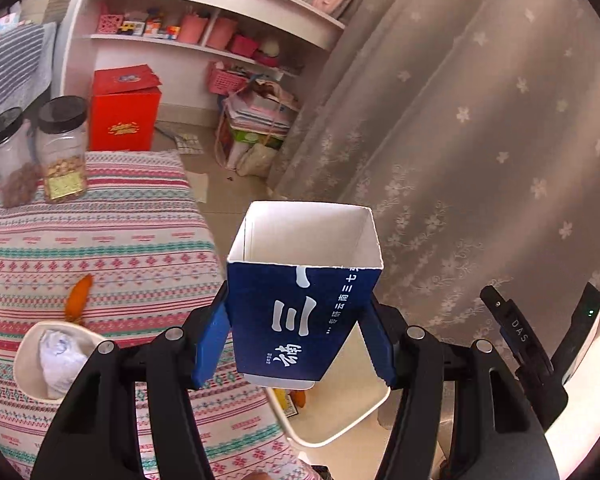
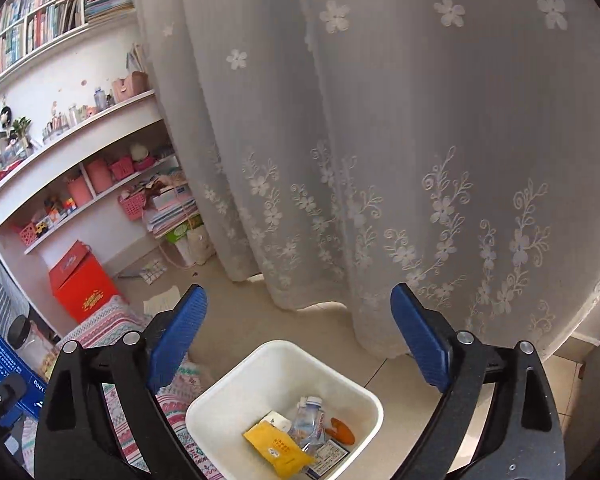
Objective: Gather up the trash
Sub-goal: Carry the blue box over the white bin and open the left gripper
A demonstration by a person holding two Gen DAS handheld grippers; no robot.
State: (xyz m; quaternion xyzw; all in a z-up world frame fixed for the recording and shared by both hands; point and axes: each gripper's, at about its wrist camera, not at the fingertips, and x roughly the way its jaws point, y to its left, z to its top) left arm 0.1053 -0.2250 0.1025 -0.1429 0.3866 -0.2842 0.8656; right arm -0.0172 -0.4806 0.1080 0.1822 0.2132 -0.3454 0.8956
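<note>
My left gripper [image 1: 300, 336] is shut on a blue open-topped carton [image 1: 300, 300] with white lettering and holds it above the near edge of a white trash bin [image 1: 340, 420]. The carton's edge shows at the left of the right wrist view [image 2: 4, 364]. My right gripper [image 2: 298, 336] is open and empty, above the same bin [image 2: 220, 396], which holds a yellow packet [image 2: 278, 448], a crushed plastic bottle [image 2: 310, 424] and an orange peel [image 2: 342, 432]. On the striped tablecloth [image 1: 120, 240] lie an orange peel [image 1: 78, 296] and a paper cup [image 1: 24, 360] stuffed with white tissue.
Two black-lidded jars [image 1: 62, 148] of snacks stand at the table's far end. A red box [image 1: 124, 116], bags and papers sit on the floor by white shelves [image 1: 204, 44]. A lace curtain [image 2: 380, 140] hangs right behind the bin.
</note>
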